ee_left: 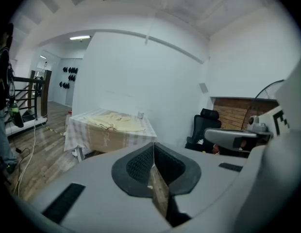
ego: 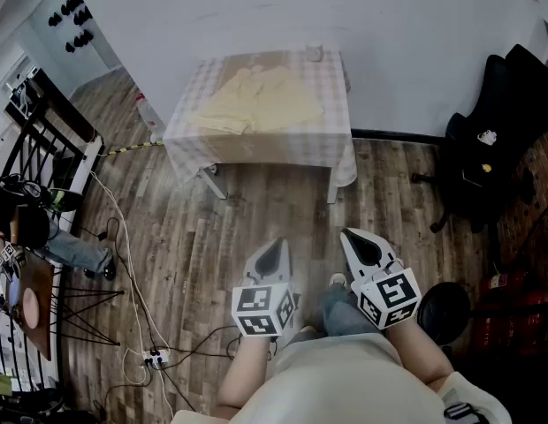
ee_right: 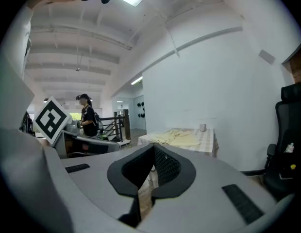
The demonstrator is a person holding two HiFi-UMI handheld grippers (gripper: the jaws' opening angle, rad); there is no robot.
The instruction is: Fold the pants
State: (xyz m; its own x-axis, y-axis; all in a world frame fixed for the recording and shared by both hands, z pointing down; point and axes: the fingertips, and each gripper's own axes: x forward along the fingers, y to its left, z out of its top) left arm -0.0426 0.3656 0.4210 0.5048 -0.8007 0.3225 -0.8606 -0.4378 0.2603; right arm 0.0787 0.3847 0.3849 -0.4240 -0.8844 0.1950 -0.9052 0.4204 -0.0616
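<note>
Cream pants [ego: 256, 100] lie loosely spread on a small table with a checked cloth [ego: 256, 153] by the white wall. Both grippers are held close to the person's body, well short of the table, over the wood floor. My left gripper [ego: 276, 244] points toward the table with its jaws shut and nothing between them. My right gripper [ego: 355, 237] sits beside it, jaws also shut and empty. In the left gripper view the pants [ee_left: 114, 121] show far beyond the closed jaws [ee_left: 153, 147]. In the right gripper view the pants [ee_right: 179, 137] lie past the closed jaws [ee_right: 153, 149].
A small cup [ego: 315, 54] stands at the table's far right corner. A black office chair [ego: 486, 148] is right of the table, a round black stool [ego: 444, 312] nearer. Cables and a power strip [ego: 155, 356] lie on the floor left. Another person [ee_right: 87, 120] stands by a black railing [ego: 44, 140].
</note>
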